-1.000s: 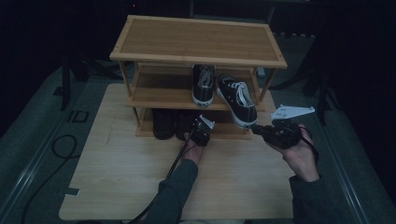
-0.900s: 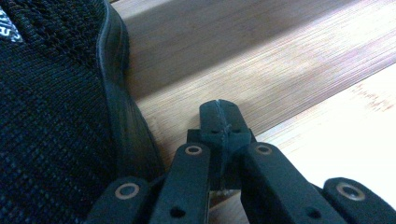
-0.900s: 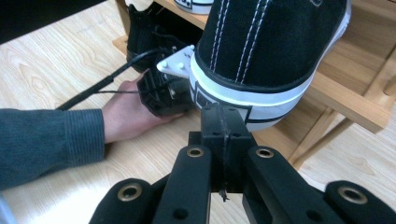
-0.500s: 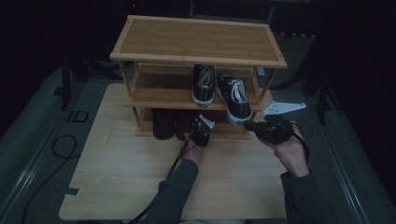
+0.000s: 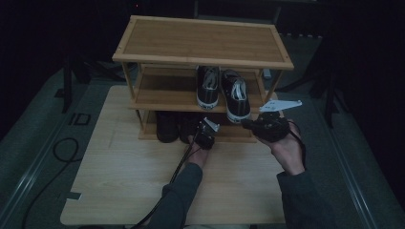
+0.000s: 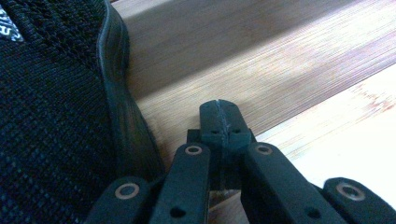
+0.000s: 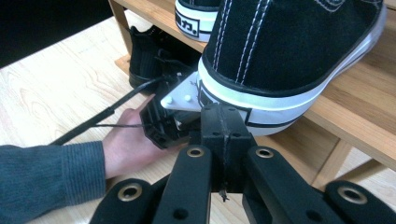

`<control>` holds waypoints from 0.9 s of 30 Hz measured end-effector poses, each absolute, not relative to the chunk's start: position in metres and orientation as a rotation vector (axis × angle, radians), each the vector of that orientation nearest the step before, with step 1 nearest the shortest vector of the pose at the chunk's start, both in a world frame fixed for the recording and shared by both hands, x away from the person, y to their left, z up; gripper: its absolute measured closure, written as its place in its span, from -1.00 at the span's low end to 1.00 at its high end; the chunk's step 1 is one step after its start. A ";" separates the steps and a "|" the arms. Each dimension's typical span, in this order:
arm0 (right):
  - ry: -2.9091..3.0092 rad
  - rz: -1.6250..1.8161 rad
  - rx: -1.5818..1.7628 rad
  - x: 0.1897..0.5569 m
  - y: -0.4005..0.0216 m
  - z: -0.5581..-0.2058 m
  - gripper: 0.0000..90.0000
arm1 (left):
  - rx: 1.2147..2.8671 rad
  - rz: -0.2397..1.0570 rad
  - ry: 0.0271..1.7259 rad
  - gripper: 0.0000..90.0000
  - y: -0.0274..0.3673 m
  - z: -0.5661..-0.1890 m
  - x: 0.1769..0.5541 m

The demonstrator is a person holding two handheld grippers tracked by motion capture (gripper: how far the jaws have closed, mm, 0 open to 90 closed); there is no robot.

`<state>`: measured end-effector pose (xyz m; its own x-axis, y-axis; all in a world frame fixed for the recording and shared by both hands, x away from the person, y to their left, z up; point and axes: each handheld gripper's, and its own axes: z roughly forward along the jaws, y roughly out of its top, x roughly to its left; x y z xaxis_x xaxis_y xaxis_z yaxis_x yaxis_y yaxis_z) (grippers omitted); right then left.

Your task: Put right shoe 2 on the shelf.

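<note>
Presently the right gripper [image 7: 223,122], jaws pressed together and empty, sits at the heel of the right sneaker [image 5: 236,98] on the rack's [image 5: 200,43] middle shelf. The sneaker's long axis runs front to back, its heel overhanging the shelf edge directly ahead of that gripper. The left gripper [image 6: 219,122], likewise closed on nothing, rests lower, beside a black shoe [image 6: 51,107] on the bottom shelf. The right hand is judged nearer the sneaker.

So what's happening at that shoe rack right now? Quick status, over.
Left gripper shut, empty, beside black mesh shoe on bottom shelf. Right gripper shut, nose at heel of black-and-white sneaker on middle shelf. Nothing in the way.
</note>
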<state>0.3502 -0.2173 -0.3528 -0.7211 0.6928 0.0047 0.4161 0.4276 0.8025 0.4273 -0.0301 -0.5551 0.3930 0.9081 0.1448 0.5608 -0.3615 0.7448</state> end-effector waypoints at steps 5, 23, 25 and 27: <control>2.363 1.198 0.941 0.354 -0.207 -0.354 1.00 | 2.048 0.739 1.253 1.00 -0.030 -0.555 0.428; 2.333 1.198 0.949 0.360 -0.193 -0.358 1.00 | 2.050 0.739 1.249 1.00 -0.030 -0.555 0.428; 2.331 1.194 0.950 0.360 -0.191 -0.358 1.00 | 2.052 0.737 1.250 1.00 -0.030 -0.555 0.428; 2.318 1.185 0.940 0.360 -0.187 -0.358 1.00 | 2.054 0.736 1.251 1.00 -0.030 -0.555 0.428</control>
<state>0.3599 -0.1870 -0.3580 -0.7081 0.7056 -0.0249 0.3929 0.4231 0.8165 0.4282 -0.0301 -0.5547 0.3974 0.9068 0.1407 0.5637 -0.3622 0.7423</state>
